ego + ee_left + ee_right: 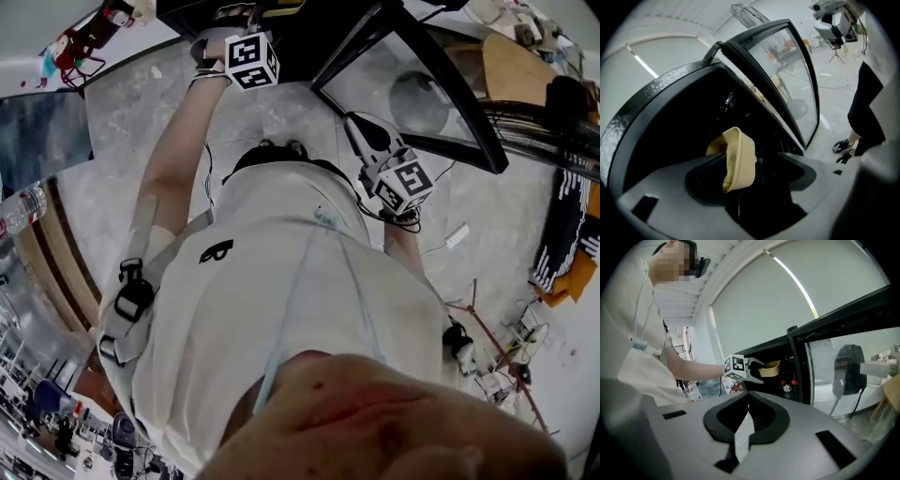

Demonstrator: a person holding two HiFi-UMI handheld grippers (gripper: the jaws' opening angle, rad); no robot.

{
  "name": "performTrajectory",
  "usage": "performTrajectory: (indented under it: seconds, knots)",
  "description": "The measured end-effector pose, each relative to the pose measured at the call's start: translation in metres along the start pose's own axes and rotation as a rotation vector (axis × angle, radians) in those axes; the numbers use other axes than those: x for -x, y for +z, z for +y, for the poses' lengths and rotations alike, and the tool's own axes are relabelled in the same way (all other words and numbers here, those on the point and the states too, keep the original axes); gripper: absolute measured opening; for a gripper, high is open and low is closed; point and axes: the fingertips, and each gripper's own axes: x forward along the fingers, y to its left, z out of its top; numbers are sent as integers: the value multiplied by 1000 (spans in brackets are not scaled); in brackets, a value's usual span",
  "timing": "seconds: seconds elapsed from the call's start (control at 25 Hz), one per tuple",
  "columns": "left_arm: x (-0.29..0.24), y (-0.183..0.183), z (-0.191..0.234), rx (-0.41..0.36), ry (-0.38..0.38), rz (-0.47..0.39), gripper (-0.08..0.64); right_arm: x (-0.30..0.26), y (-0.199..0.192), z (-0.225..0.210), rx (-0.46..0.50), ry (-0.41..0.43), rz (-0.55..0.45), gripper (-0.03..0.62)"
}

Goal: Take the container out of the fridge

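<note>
A pale yellow container [739, 159] hangs tilted on its side in front of the dark fridge interior [693, 112]. My left gripper [751, 161] is shut on its rim. In the right gripper view the same container [771, 367] sits in the left gripper's fingers [755, 366] at the fridge opening, just outside the shelves. My right gripper [748, 398] hangs lower and further out, jaws shut with nothing between them. In the head view I see the left gripper's marker cube [251, 61] at the fridge mouth and the right one's [405, 185] near the person's hip.
The fridge's glass door [792, 70] stands wide open on the right, its frame [441, 84] close to the right gripper. Cans and bottles [788, 386] stand on a lower shelf. Cables and tripod legs [497, 347] lie on the floor to the right.
</note>
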Motion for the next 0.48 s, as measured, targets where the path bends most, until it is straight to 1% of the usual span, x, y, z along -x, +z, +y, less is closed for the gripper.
performTrajectory:
  seconds: [0.24,0.32,0.4,0.48]
  knots:
    - [-31,-6,-1,-185,-3,104,331,5,4,-5,-6,-26,-6,17]
    - [-38,-6,1,-262,20,123,278,7,4,-5,-9,-31,-7,16]
    - [-43,-8,4,-311,45,143,141,10,5,-6,-9,-37,-10,17]
    - [-44,-12,7,-298,47,163,130,12,7,-7,-8,-41,-18,17]
